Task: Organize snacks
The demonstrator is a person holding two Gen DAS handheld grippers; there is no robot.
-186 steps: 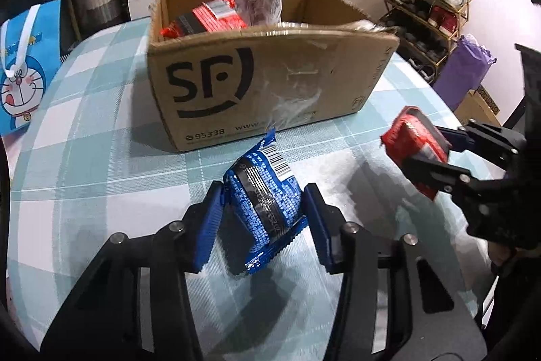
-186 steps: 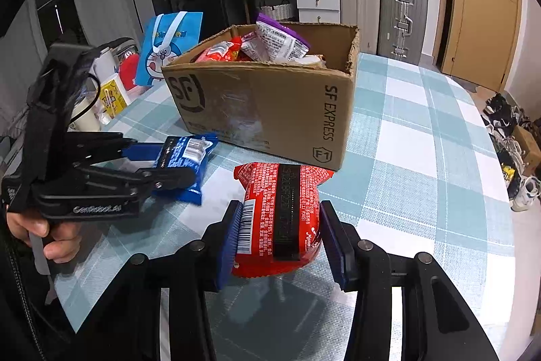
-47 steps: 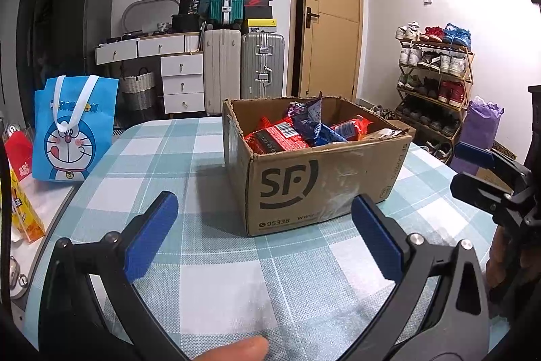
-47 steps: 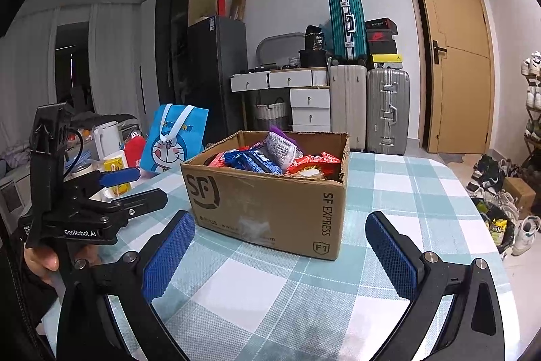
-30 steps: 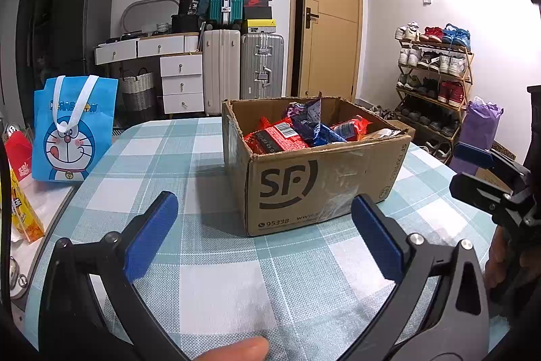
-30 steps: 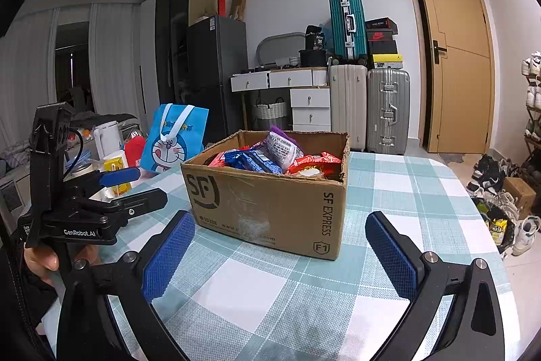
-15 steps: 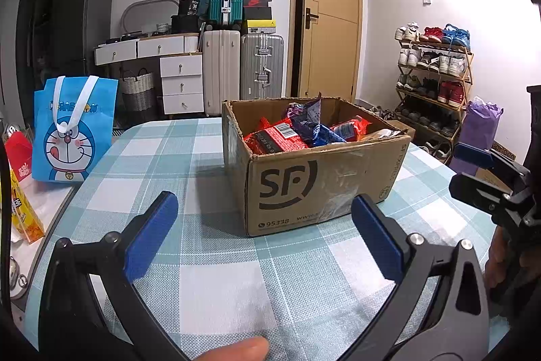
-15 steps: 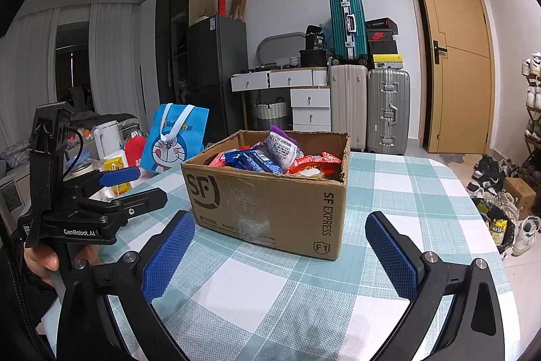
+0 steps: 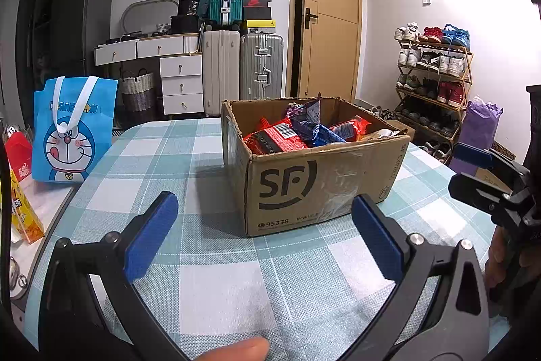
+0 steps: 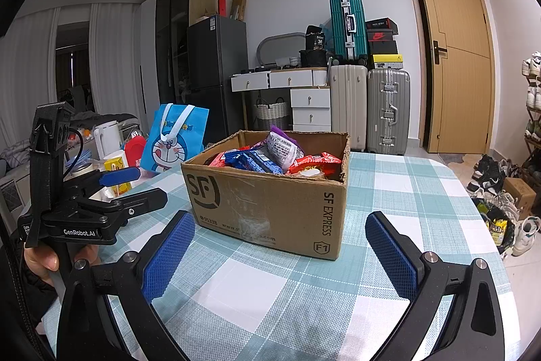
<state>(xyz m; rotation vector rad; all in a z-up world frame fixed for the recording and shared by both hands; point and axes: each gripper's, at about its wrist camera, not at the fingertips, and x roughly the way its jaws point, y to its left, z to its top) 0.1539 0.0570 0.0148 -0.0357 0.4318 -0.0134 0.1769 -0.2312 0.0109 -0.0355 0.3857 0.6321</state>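
Observation:
A brown SF cardboard box [image 9: 321, 185] stands on the checked table [image 9: 219, 286], filled with red, blue and purple snack packets [image 9: 297, 132]. It also shows in the right wrist view [image 10: 270, 202] with the packets [image 10: 270, 156] on top. My left gripper [image 9: 267, 235] is open and empty, held above the table in front of the box. My right gripper [image 10: 279, 254] is open and empty, in front of the box's corner. Each gripper shows in the other's view, the right one [image 9: 473, 171] at the right edge and the left one [image 10: 132, 188] at the left.
A blue Doraemon bag [image 9: 72, 131] stands at the table's left edge, with a yellow carton [image 9: 23, 215] and a kettle [image 10: 108, 137] beyond. Suitcases [image 9: 243, 66], drawers and a door are behind. A shoe rack [image 9: 432, 83] is to the right.
Six seconds ago each gripper held a snack packet near the box; now both are open and empty and pulled back. Over the last second nothing has visibly moved.

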